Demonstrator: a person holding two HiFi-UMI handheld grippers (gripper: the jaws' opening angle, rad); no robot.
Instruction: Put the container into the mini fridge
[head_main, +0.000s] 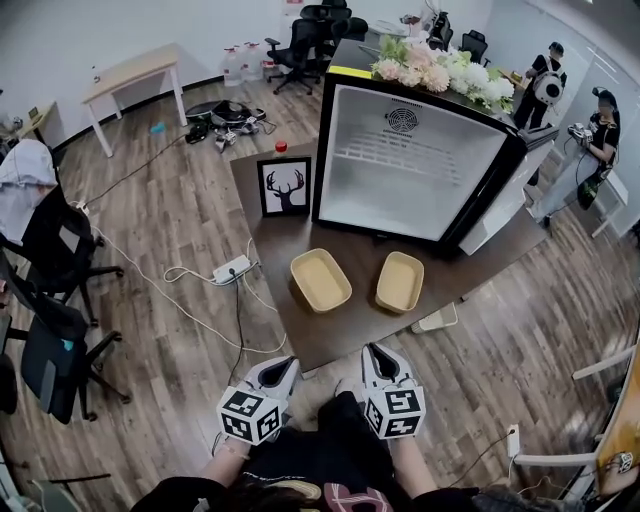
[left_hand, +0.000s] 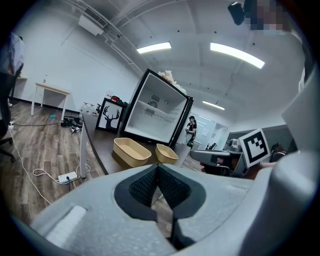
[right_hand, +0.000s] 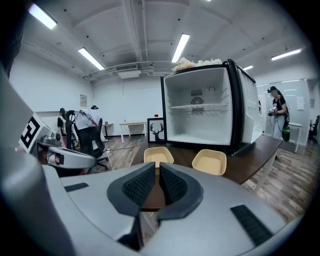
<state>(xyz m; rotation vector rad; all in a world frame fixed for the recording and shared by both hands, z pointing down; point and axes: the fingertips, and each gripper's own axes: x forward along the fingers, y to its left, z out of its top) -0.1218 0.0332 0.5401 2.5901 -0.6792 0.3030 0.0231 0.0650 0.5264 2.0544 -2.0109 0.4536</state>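
Observation:
Two empty tan containers lie on the dark table (head_main: 272, 236) in front of the mini fridge (head_main: 415, 165): a left one (head_main: 320, 280) and a right one (head_main: 400, 282). The fridge stands with its door open and its white inside bare. Both grippers hang side by side short of the table's near edge, pointing at the containers. My left gripper (head_main: 278, 368) has its pads together and holds nothing. My right gripper (head_main: 378, 355) shows a narrow gap between its pads, with nothing in it. The right gripper view shows both containers (right_hand: 158, 155) (right_hand: 209, 161) ahead, below the fridge (right_hand: 200, 110).
A framed deer picture (head_main: 285, 187) stands on the table left of the fridge. Flowers (head_main: 440, 70) lie on the fridge top. A power strip (head_main: 231, 269) and cables lie on the wooden floor at left, near office chairs (head_main: 55, 270). Two people (head_main: 600, 130) stand at the far right.

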